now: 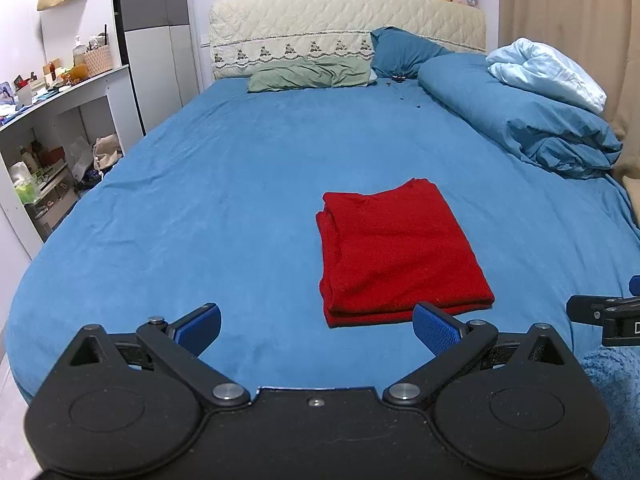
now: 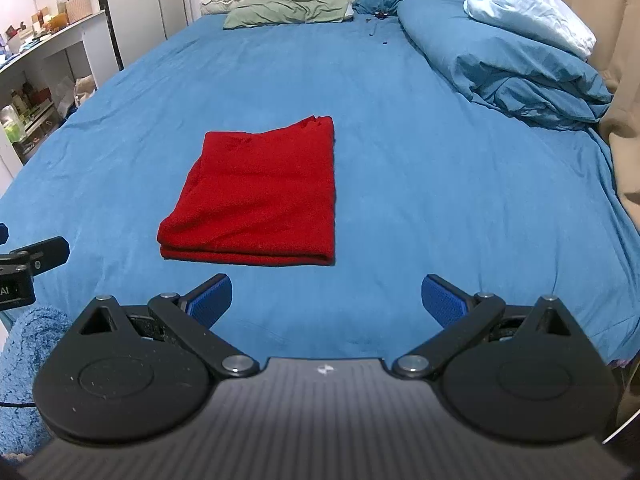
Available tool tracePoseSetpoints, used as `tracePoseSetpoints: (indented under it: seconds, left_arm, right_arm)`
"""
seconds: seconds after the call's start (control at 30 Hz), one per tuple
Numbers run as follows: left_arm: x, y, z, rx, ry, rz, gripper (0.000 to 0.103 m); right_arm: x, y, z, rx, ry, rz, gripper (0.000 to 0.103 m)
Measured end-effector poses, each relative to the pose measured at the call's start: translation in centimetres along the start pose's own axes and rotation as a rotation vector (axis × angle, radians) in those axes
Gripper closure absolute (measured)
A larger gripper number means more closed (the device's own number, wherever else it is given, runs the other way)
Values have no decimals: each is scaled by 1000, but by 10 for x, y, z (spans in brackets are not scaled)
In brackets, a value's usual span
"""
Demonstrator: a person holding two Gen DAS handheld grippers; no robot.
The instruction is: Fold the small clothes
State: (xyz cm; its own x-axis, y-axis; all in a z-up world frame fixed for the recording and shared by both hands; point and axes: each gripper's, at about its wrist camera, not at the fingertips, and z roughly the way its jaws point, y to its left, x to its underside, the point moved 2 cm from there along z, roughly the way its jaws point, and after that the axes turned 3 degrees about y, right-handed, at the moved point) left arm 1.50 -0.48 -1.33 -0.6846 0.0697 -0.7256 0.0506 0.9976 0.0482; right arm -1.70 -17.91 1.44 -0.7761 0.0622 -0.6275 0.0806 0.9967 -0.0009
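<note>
Left gripper (image 1: pixel 316 330): fingers spread wide, nothing held, hovers above bed (image 1: pixel 200 200). Red garment (image 1: pixel 400 248) at 1 o'clock: folded into neat layered rectangle, flat on sheet. Right gripper (image 2: pixel 326 300): fingers wide apart, empty; garment at 11 o'clock. Folding looks done; possibly one further fold left.

Left gripper (image 1: pixel 317 330) and right gripper (image 2: pixel 326 300) hover level, fingers spread wide.

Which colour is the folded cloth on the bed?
Plain red, no pattern. The folded cloth shows best in the right wrist view.
</note>
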Motion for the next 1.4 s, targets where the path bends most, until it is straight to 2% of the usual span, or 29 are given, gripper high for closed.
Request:
tracePoseSetpoints:
  seconds: [1.4]
  left_arm:
    - [-1,26,-8,15,-46,-27,0]
  right_arm:
    - [0,10,-4,-1,-8,17,0]
